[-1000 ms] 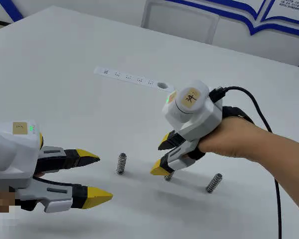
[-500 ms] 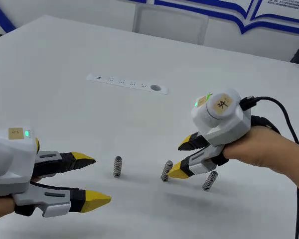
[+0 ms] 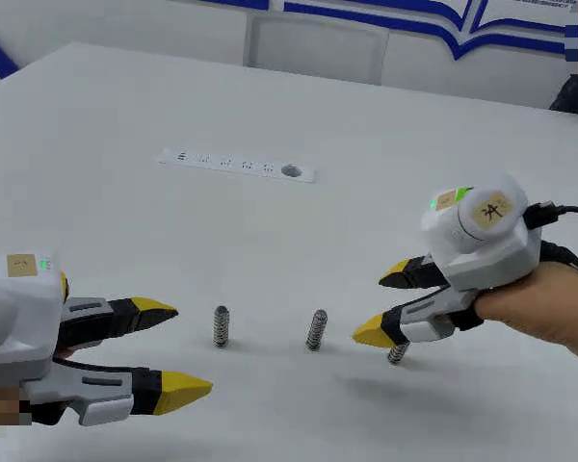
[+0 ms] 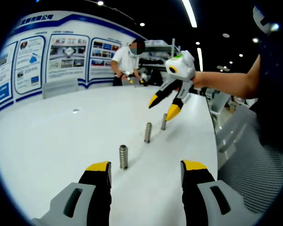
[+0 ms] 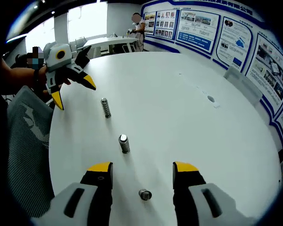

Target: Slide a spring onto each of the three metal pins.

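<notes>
**Springs [image 4: 148,132] lined up on the table [image 3: 125,135], jaws wide on both sides**

Closest to us in the head view is the left gripper [image 3: 191,348], sitting low at the left edge. Its jaws are spread wide with nothing between them, and the yellow tips point right toward the row. It's near the left spring [image 3: 221,326] but clearly apart from it.

Next out we've got the row itself, running left to right across the white top. The left spring stands upright. The middle spring [image 3: 316,329] is more or less upright too, maybe leaning a hair. The right spring [image 3: 397,352] is tilted, and in the head view it's partly hidden behind the lower jaw of the right gripper [image 3: 370,309].

That gripper is spread open as well and isn't pinching anything. In the right gripper view we're looking down on the right spring, which sits between the two jaws with a gap on each side.

Same view, one spring further along: a shiny pin [image 5: 123,138] top pokes out of the middle spring. For the other two we can't tell what's inside the coils.

Well past the row, a white strip [image 3: 237,165] lies flat on the table. At the far edge there's a pale chair [image 3: 313,46] back.
</notes>
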`<state>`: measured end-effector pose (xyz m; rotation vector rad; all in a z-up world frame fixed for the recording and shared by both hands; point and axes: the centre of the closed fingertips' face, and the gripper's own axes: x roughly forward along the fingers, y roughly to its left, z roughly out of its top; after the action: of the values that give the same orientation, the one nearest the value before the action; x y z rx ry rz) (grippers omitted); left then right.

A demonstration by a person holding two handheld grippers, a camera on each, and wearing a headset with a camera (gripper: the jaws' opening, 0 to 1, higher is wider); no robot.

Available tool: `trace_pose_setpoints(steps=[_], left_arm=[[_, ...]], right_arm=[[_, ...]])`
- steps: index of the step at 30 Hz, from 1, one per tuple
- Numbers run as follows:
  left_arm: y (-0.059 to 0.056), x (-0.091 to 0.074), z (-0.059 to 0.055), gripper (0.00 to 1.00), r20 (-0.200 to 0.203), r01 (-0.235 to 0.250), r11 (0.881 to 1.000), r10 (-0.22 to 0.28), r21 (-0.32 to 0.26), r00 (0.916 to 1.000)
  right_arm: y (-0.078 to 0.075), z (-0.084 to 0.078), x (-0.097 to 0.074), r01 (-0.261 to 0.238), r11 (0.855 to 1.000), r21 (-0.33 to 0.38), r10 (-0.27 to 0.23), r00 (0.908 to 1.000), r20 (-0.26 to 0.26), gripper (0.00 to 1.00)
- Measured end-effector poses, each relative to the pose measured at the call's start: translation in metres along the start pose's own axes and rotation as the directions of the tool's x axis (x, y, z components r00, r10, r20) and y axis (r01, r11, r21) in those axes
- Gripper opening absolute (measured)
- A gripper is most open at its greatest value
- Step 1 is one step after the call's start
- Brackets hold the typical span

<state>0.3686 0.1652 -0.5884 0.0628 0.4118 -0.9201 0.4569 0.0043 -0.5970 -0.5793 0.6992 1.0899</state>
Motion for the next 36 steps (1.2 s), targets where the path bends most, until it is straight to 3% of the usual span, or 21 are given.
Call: trace_pose_setpoints(steps=[9, 23, 36], left_arm=[[0.000, -0.002, 0.003, 0.62, 0.008, -0.010, 1.000, 0.010, 0.001, 0.9999], [-0.005, -0.003, 0.004, 0.63, 0.007, -0.006, 1.000, 0.006, 0.006, 1.0000], [-0.008, -0.001, 0.001, 0.66, 0.016, -0.008, 1.000, 0.008, -0.007, 0.9998]], right_arm=[[-0.002, -0.016, -0.017, 0.040, 0.998, 0.047, -0.042, 0.9979, 0.050, 0.56], [0.020, -0.044, -0.034, 0.041, 0.994, 0.104, -0.054, 0.9906, 0.126, 0.59], [0.035, -0.050, -0.046, 0.047, 0.993, 0.112, -0.071, 0.9732, 0.219, 0.61]])
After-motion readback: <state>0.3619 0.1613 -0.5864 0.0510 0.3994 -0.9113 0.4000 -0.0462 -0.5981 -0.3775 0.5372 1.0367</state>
